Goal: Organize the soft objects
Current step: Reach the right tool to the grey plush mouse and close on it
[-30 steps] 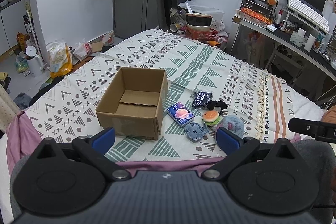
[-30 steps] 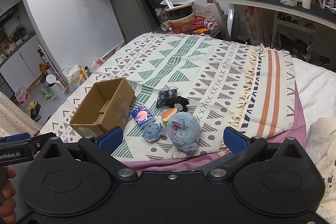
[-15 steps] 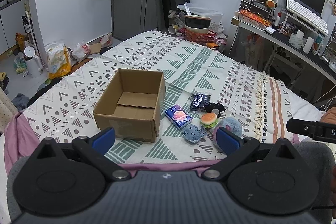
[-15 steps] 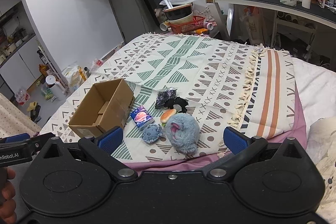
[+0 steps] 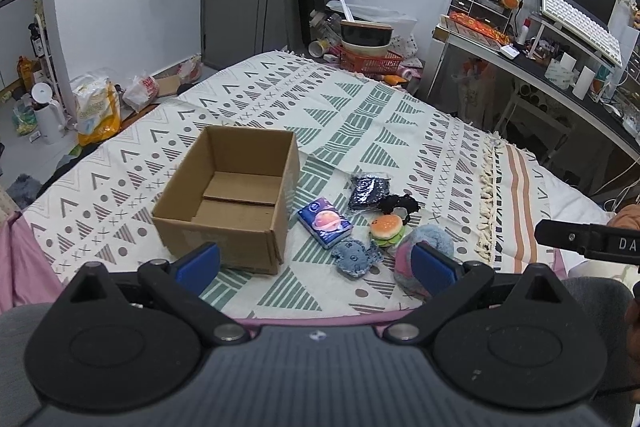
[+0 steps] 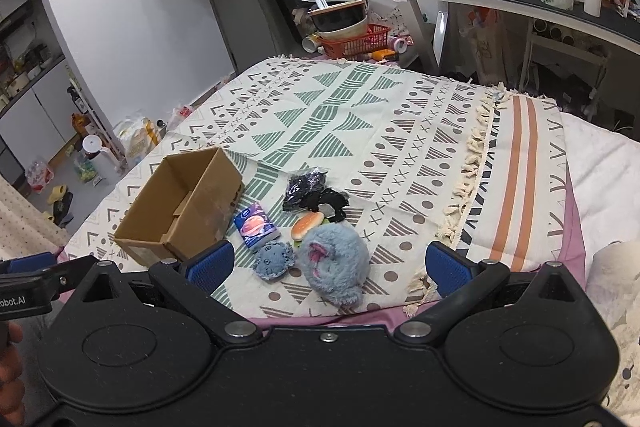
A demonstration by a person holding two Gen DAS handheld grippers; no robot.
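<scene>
Cardboard, cloth and fuzz on a woven bedspread

A matt brown cardboard box (image 5: 236, 199) is sitting on a printed cloth blanket (image 5: 360, 107); the blue plush toy (image 6: 334, 263) is looking shaggy, the tissue pack (image 5: 325, 223) is shining glossy plastic.

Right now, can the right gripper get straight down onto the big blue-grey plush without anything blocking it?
Probably yes. The right gripper is open and holds nothing, and the blue-grey plush lies uncovered on the blanket just ahead between its jaws. The burger toy and small blue plush sit close beside it, so some crowding.

box (image 5: 224, 211) — brown | blanket (image 5: 360, 115) — cream, green triangles | plush (image 6: 334, 263) — blue-grey, pink
</scene>
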